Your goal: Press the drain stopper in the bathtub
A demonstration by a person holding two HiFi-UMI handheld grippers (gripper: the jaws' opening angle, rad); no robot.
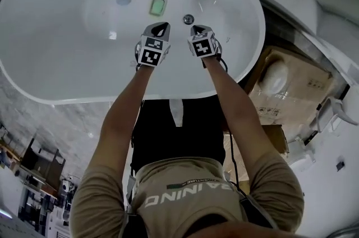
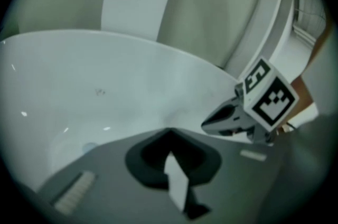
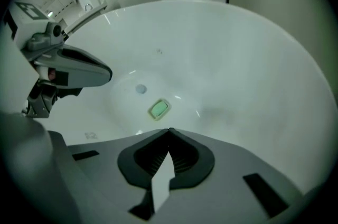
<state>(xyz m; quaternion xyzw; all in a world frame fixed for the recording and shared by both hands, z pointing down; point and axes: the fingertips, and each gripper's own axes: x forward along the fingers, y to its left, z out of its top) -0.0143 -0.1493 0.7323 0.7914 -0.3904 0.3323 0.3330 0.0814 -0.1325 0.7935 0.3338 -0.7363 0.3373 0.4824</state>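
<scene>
Left gripper [image 1: 162, 26] and right gripper [image 1: 194, 29] are held side by side above the floor of the white oval bathtub [image 1: 50, 71], each with jaws closed tip to tip on nothing. The small round chrome drain stopper [image 1: 188, 19] sits mid-floor, just beyond the right gripper's tips; contact cannot be determined. A pale green rectangular block [image 1: 157, 5] lies near it, toward the tub's left end.

drain stopper [image 1: 188, 19] in bathtub [image 1: 56, 79] | rectangular pad [image 1: 157, 5] left of it | box [image 1: 291, 79] right of bathtub
</scene>
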